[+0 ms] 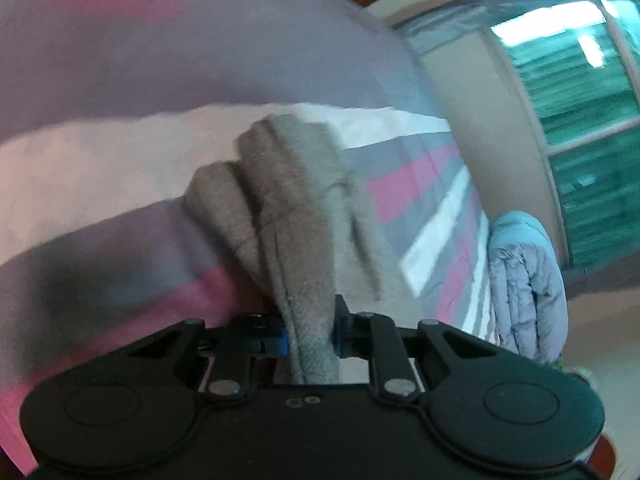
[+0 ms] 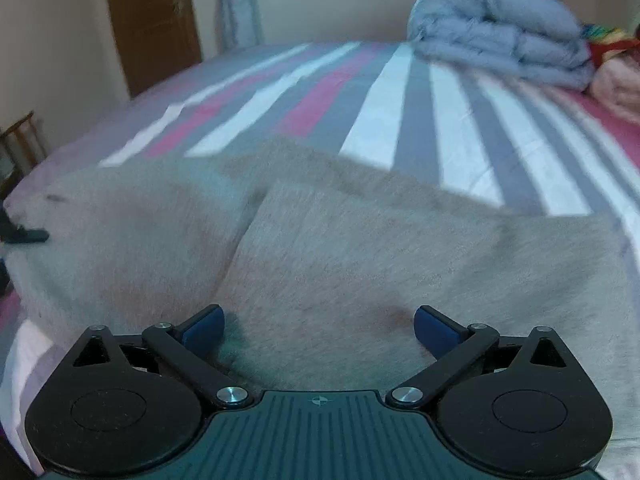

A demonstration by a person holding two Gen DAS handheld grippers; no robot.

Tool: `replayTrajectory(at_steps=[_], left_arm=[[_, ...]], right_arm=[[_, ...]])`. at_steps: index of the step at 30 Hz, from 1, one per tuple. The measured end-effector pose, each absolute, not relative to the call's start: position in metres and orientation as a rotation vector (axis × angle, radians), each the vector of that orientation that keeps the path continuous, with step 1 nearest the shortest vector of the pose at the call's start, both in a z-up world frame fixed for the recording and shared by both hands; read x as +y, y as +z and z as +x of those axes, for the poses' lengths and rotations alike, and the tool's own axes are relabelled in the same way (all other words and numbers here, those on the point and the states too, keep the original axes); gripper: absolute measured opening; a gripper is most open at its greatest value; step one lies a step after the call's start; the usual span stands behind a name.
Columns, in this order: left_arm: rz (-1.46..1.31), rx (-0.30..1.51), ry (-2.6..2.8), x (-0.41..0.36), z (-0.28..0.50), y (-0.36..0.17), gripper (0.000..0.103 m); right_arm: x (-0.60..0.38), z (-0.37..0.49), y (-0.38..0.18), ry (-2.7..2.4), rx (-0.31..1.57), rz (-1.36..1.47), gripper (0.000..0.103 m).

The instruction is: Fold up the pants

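Note:
The pants [image 2: 320,248] are grey-beige fleece and lie on a striped bed [image 2: 400,92] in the right wrist view, one layer lapped over another. My right gripper [image 2: 318,326] is open, its blue pads [image 2: 204,324] wide apart just above the cloth. In the left wrist view my left gripper [image 1: 310,336] is shut on a bunched edge of the pants [image 1: 296,216], which hangs in folds away from the jaws above the bed. The left gripper's tip [image 2: 24,234] shows at the far left edge of the right wrist view, at the pants' end.
A folded blue-grey quilt [image 2: 500,28] sits at the bed's far right, with colourful bedding [image 2: 616,64] beside it. A brown door [image 2: 152,16] and a curtain [image 2: 236,4] stand behind the bed. The quilt [image 1: 524,280] and a green window [image 1: 580,120] show in the left wrist view.

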State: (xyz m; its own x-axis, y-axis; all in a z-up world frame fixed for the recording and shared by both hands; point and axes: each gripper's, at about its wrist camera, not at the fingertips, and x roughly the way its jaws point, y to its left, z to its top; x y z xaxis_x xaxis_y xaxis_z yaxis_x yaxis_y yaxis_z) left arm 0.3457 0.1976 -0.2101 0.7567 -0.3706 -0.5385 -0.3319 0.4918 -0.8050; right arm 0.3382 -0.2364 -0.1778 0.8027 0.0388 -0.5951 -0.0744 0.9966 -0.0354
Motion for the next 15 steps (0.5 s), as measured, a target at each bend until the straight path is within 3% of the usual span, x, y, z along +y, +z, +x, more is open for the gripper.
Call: replayTrajectory(at_steps=[3, 10, 15], left_arm=[[-0.954, 0.689, -0.083, 0.173, 0.349, -0.173, 0.009], [-0.631, 0.625, -0.299, 0.071, 0.355, -0.097, 0.009], [-0.387, 0.66, -0.545, -0.054, 0.336, -0.082, 0.009]], right_arm=[[-0.23, 0.337, -0.192, 0.048, 0.672, -0.189, 0.101], [-0.249, 0.348, -0.183, 0.09, 0.735, -0.07, 0.102], [-0.313, 0.318, -0.159, 0.03, 0.673, 0.109, 0.102]])
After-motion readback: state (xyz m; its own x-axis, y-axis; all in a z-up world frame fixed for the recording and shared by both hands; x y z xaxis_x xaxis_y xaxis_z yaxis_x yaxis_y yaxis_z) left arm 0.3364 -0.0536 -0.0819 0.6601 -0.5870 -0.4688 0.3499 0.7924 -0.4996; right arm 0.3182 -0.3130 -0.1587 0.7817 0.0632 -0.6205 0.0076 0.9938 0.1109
